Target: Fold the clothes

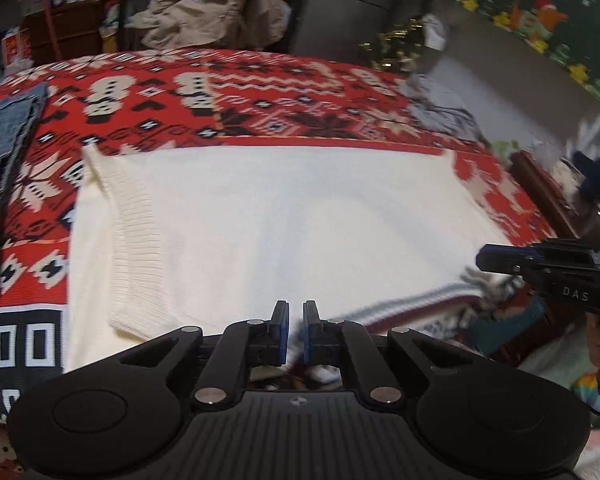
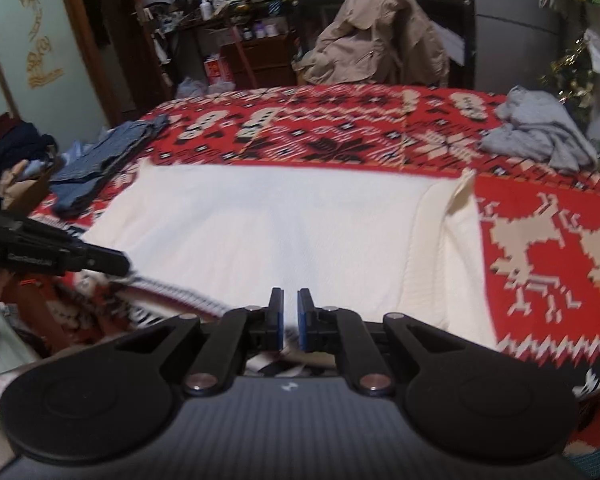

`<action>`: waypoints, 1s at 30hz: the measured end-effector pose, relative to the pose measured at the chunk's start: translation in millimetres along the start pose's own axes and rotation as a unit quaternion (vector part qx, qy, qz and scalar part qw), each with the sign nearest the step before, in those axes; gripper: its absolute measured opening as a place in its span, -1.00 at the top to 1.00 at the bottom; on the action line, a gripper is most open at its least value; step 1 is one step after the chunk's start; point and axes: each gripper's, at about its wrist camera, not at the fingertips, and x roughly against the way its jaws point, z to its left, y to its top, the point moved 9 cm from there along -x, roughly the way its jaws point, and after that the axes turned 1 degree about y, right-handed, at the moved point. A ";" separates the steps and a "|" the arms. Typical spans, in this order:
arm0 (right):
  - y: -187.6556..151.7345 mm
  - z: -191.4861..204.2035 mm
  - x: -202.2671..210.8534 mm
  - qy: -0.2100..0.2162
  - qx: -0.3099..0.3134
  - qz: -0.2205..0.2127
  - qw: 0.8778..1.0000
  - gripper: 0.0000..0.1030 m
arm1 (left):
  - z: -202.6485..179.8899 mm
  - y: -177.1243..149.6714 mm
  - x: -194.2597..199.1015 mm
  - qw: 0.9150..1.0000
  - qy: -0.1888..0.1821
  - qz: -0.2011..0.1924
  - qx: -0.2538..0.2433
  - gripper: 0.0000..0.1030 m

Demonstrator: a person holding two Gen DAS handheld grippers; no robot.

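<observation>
On bed: one sweater, two claws

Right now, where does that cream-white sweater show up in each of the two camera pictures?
Left wrist view: the cream-white sweater fills the middle, a ribbed sleeve folded along its left side.
Right wrist view: the sweater again fills the middle, but the ribbed sleeve lies along its right side.
Shared landmark: the beige jacket heaped beyond the far end of the red patterned blanket.

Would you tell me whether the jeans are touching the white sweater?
Apart: the left wrist view shows red blanket between the jeans and the white sweater.
</observation>
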 end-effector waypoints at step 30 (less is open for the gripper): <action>15.5 -68.7 -43.9 -0.065 -0.005 -0.004 0.998 0.90 | 72.9 10.1 3.1 0.995 0.025 -0.035 0.086 0.90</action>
